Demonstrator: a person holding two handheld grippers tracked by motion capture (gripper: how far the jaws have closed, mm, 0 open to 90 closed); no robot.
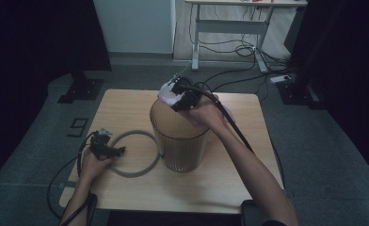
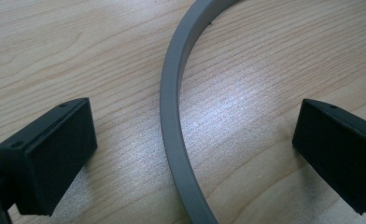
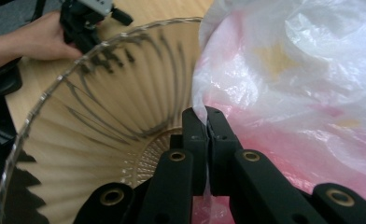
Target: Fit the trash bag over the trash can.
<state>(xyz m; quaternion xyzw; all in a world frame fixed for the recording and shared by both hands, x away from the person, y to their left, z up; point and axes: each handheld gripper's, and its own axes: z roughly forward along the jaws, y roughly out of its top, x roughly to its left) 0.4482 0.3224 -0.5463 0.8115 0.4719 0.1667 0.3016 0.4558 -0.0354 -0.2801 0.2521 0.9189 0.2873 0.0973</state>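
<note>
The grey ring [image 2: 172, 121] runs off the top and bottom edges in the left gripper view, so you see just 1 curved piece of it. In the high view, the ribbed bin [image 1: 179, 136] hides part of the ring's right side. The plastic bag [image 3: 293, 84] is cut off at the right edge in the right gripper view. The bin's bottom is blurry there.

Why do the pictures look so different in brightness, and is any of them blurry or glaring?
High view: dim, dark surroundings, soft detail on the ribbed bin. Left gripper view: bright and sharp, with a pale sheen on the table beside the grey ring. Right gripper view: the plastic bag is washed out and glossy.
</note>
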